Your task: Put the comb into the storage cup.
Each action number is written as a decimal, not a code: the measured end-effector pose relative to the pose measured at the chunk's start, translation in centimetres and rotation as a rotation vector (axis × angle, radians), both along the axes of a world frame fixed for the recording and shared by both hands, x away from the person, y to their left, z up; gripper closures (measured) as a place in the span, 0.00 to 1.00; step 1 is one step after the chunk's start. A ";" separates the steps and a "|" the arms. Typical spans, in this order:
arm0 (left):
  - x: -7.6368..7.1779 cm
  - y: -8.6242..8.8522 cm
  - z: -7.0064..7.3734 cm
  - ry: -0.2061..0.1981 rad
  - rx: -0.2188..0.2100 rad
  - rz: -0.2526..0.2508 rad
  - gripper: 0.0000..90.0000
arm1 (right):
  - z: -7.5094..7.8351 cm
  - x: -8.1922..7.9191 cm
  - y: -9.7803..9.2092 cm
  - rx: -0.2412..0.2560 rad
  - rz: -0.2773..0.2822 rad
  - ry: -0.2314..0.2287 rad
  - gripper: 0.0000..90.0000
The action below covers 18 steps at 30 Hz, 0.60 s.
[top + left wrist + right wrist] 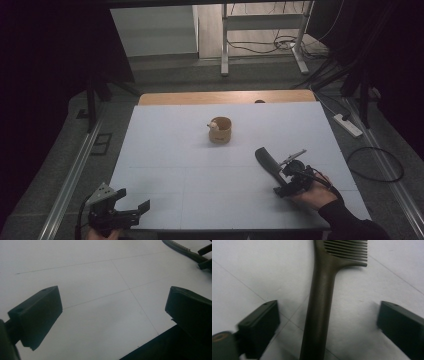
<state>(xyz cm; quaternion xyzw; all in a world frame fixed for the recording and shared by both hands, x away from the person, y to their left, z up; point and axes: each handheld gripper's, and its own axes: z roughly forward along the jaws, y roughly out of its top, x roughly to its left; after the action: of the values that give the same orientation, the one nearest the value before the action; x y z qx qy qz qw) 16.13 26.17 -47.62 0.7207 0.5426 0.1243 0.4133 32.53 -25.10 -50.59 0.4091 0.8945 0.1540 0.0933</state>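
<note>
On the big white desk (165, 150) sits everything you need, so start by looking at it: it is flat and bare in most places, with thin lines across it. Near the far middle stands a small round wooden cup (220, 130) with something small and pale at its rim; I cannot tell what that is. Closer to you, on your right side, lies the dark comb (267, 162), flat on the desk, with its teeth end pointing away from you and its handle toward your hand. Your right claw (287, 186) is wide open and holds nothing, and in the right gripper view the comb handle (319, 315) runs straight up between the two jaws, with a gap on each side. I think the job now is to grab that handle. Push the claw a bit lower so the jaws sit beside the handle, keep it in the middle, then squeeze slowly. Grab the smooth handle, not the teeth, so it will not twist. Your left claw (131, 202) rests wide open and empty at the near left edge, well apart from the comb.
</note>
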 end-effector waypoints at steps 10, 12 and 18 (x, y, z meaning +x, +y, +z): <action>0.0 0.0 0.0 0.000 0.001 0.000 0.01 | 0.9 -0.1 0.1 0.023 0.016 -0.006 0.62; 0.0 0.0 0.0 0.000 0.001 0.000 0.01 | 0.9 -0.1 0.0 0.025 0.020 -0.006 0.72; 0.0 -0.1 0.0 -0.003 0.005 0.001 0.01 | 0.9 -0.1 -0.1 0.040 0.034 -0.005 0.80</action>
<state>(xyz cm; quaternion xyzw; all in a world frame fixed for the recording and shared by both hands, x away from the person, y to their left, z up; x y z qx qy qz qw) 16.11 26.12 -47.59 0.7213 0.5419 0.1269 0.4122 32.44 -25.22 -49.66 0.3952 0.8979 0.1744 0.0850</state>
